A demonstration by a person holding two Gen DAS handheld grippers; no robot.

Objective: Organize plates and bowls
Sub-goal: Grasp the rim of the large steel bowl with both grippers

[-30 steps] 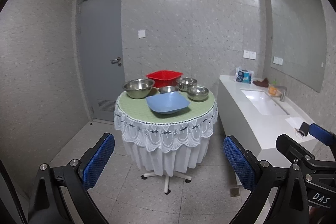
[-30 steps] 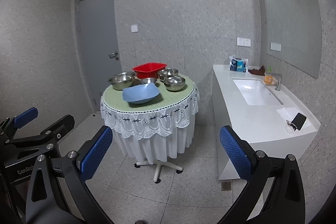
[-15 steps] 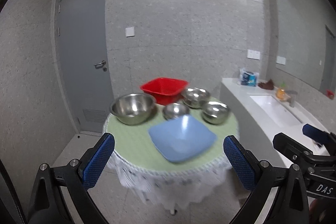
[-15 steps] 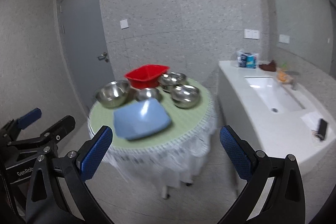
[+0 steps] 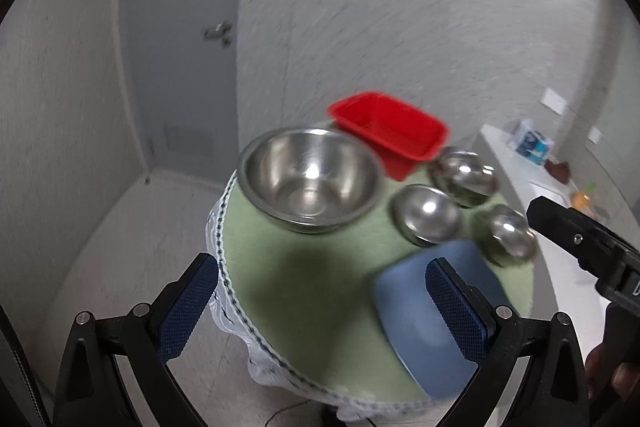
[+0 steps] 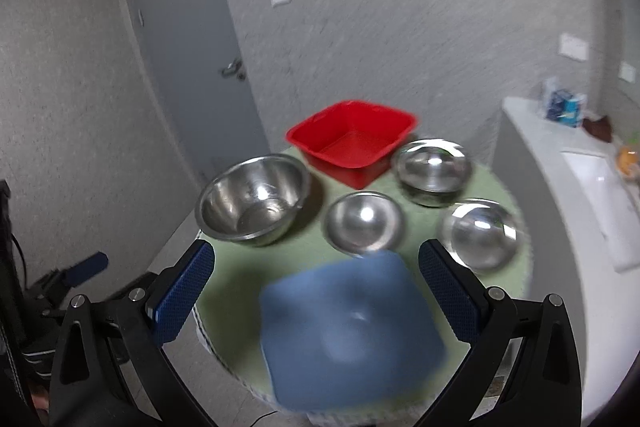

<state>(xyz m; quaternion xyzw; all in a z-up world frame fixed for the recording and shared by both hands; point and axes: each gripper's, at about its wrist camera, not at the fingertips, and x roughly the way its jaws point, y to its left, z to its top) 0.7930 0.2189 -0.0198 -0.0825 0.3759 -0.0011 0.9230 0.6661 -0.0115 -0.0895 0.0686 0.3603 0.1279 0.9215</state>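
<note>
Green round table (image 6: 304, 251) crowded; blue plate (image 6: 348, 331) overhangs near edge.

round table (image 6: 304, 251) | green cloth: four steel bowls (image 6: 254, 201), red basin (image 6: 352, 141), blue plate (image 6: 348, 327)

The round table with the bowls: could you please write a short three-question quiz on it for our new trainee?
1. True or false: the right gripper is shut on the blue square dish.
2. How many steel bowls stand on the green table?
3. Which sits farthest from the grippers? A) the large steel bowl B) the red tub C) the blue square dish

Key
1. False: both it and the left gripper are open and hold nothing.
2. Four: one large, three small.
3. B.
</note>
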